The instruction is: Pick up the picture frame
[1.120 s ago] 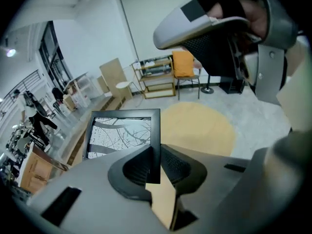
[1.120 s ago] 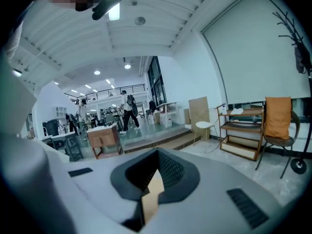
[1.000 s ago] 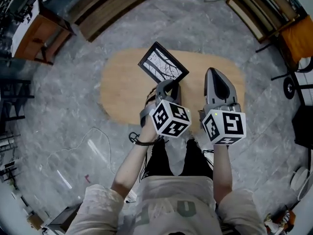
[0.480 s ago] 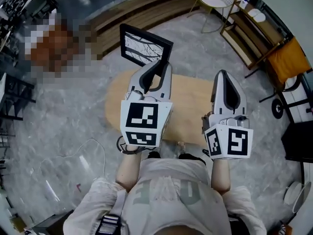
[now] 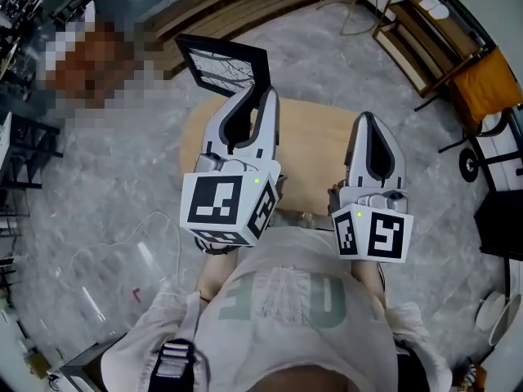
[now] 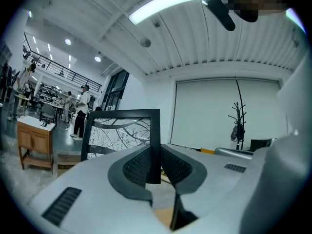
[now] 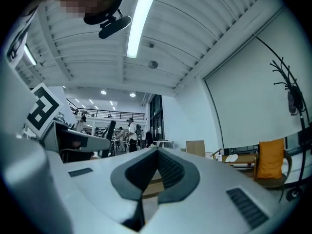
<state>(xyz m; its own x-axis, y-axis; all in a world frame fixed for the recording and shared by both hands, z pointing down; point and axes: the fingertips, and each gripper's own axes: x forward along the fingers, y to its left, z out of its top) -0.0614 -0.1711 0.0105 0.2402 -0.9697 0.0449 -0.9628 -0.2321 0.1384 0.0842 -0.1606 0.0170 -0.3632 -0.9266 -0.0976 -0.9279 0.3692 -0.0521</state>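
The picture frame (image 5: 222, 66) is black with a pale branch print and is held up off the oval wooden table (image 5: 315, 158). My left gripper (image 5: 255, 95) is shut on the frame's right edge. In the left gripper view the picture frame (image 6: 121, 133) stands upright, its right bar pinched between the ribbed pads (image 6: 139, 165) of the left gripper (image 6: 155, 156). My right gripper (image 5: 372, 122) hovers over the table's right part, apart from the frame. In the right gripper view the right gripper (image 7: 156, 155) has its pads meeting at the tips with nothing between them.
Grey marble floor surrounds the table. A wooden shelf unit (image 5: 425, 31) and an orange chair (image 5: 490, 76) stand at the right, long wooden benches (image 5: 237, 2) at the back. A cable (image 5: 122, 251) lies on the floor at the left. A coat stand (image 6: 239, 116) is by the far wall.
Both grippers have risen. The frame has come up off the table in the left gripper and turned from lying tilted to standing upright, farther from the tabletop.
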